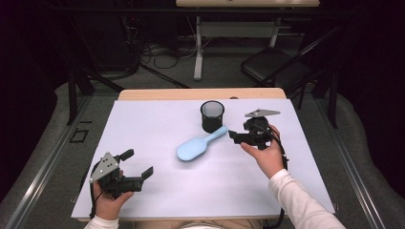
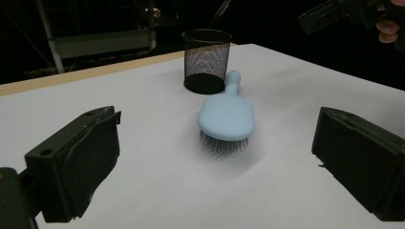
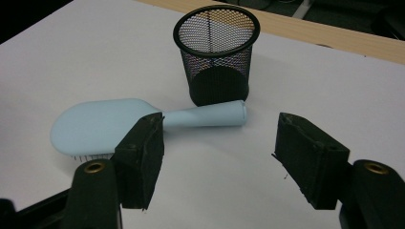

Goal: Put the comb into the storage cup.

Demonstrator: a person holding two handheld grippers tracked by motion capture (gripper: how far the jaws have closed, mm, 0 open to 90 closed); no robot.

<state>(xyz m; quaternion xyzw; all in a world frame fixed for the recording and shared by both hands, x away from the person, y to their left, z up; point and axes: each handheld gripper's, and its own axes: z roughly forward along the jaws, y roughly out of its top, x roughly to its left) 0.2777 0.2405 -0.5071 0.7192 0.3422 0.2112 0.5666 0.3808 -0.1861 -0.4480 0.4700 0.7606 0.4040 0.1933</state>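
White paper covers the wooden surface, with a dark room, a chair and floor cables behind it. On the person's right, the right tongs hang just above the sheet with their jaws spread and nothing between them, pointing towards the handle end of a pale blue hairbrush; in the right gripper view the brush's handle lies just beyond the gap between the two black jaws, close but not touched. That hairbrush is a paddle brush in smooth, matte, light blue plastic: a broad oval head that narrows into a short rounded handle with a blunt end. It lies bristles down near the middle of the surface, its plain back facing up, and the left gripper view shows a fringe of fine dark bristles under the head's near edge. The handle tip sits right at the foot of a black wire-mesh pen cup, which stands upright and looks empty; whether the two touch cannot be told. Well apart, near the front left corner of the surface, the left tongs rest in the left hand with jaws spread wide and empty, aimed across the sheet at the brush's head.
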